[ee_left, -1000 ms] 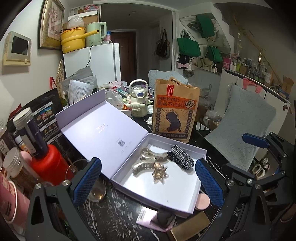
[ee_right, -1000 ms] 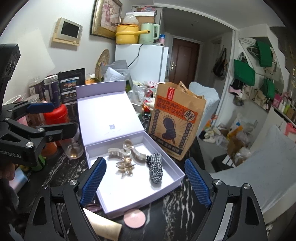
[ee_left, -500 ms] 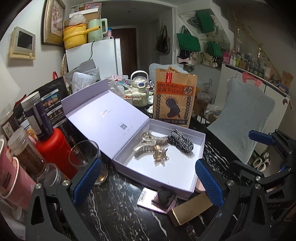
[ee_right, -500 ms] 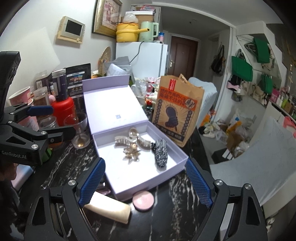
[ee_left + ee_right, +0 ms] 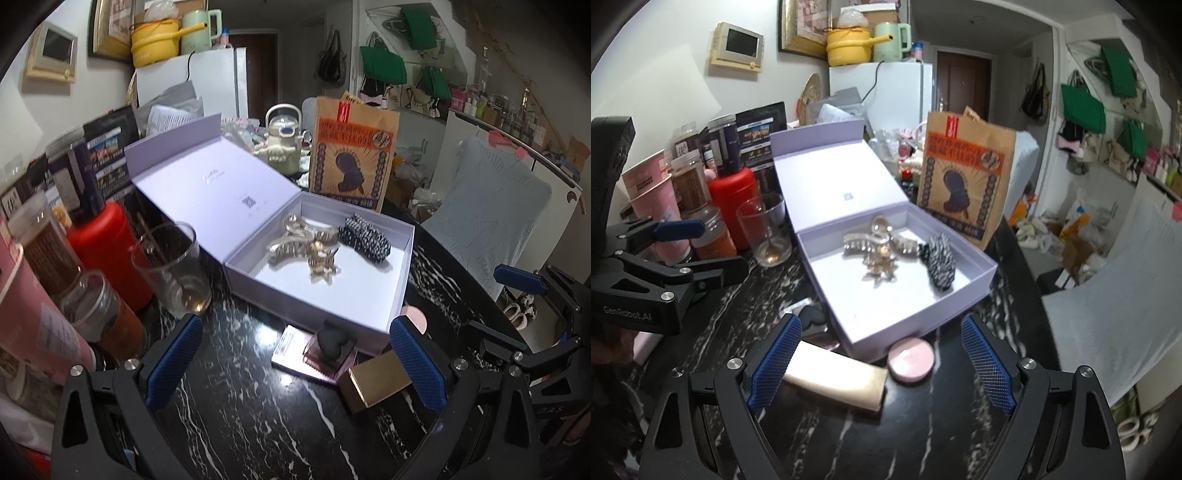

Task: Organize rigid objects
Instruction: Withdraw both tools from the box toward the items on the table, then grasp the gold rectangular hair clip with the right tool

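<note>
I hold both my left claw (image 5: 295,362) and right claw (image 5: 882,363) wide and empty above the gold case (image 5: 836,382), which lies on the surface just outside the open box (image 5: 960,291), ready for picking.

A brown paper bag (image 5: 964,177) with orange and black print stands upright on the black marble bench (image 5: 258,413). A clear drinking glass (image 5: 764,229) stands beside a red bottle (image 5: 733,206), with brown-filled jars (image 5: 687,181) and a pink paper cup (image 5: 652,192) crowded close by. Farther back is a white fridge (image 5: 897,92) with a yellow pot (image 5: 849,44) and a pale green kettle (image 5: 892,40) on top. Green bags (image 5: 382,66) hang on the far wall, and a cream teapot (image 5: 282,147) sits among the clutter.
</note>
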`<state>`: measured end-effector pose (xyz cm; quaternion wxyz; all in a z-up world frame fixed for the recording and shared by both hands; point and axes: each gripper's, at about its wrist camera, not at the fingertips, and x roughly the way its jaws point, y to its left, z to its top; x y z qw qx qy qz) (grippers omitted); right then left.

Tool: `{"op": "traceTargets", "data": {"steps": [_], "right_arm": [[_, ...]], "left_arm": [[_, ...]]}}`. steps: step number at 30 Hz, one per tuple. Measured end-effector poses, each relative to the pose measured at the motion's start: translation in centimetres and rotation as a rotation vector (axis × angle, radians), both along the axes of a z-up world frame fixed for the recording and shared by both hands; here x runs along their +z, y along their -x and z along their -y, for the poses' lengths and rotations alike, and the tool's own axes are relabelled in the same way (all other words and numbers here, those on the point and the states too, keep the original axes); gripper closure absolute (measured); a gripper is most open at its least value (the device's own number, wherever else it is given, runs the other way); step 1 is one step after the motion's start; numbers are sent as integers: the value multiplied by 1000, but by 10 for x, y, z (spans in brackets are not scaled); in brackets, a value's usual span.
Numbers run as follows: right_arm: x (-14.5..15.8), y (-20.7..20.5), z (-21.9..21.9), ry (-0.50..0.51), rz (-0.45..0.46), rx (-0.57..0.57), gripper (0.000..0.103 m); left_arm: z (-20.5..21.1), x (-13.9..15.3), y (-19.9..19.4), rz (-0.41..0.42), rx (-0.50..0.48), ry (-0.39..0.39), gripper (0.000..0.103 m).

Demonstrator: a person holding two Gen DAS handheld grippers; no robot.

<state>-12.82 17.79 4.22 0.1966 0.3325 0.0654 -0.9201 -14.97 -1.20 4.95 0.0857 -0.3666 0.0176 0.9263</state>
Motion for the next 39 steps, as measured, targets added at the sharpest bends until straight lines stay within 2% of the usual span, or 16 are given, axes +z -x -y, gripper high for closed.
{"op": "traceTargets", "data": {"steps": [3,6,13,21,23,24,27,30,31,34,37,39], "right_arm": [[-9,0,1,21,33,-6,12],[-23,1,4,45,83,-3,5],[-48,6,22,56,135,30,5],[-67,23,50,33,143,54,5],[-67,24,55,56,132,93,12],[-67,23,58,70,121,119,19],[-70,22,70,50,120,175,21],[-76,26,78,52,146,211,38],[-78,28,79,53,166,226,40],[-87,33,79,63,212,259,46],[-94,34,77,67,293,293,47],[-94,26,75,74,307,330,47]], "left_arm": [[5,-10,-2,22,9,-9,0],[9,-22,-5,40,11,-10,0],[29,-47,-11,69,66,-17,0],[50,-67,-16,96,121,-3,0],[54,-70,-16,100,132,-7,0],[55,-71,-15,104,139,-9,0],[62,-75,-13,124,158,-40,0],[66,-77,-12,131,166,-67,0],[67,-77,-12,129,168,-72,0],[69,-78,-11,129,176,-80,0],[70,-80,-10,135,181,-85,0],[70,-81,-9,144,183,-93,0]]}}
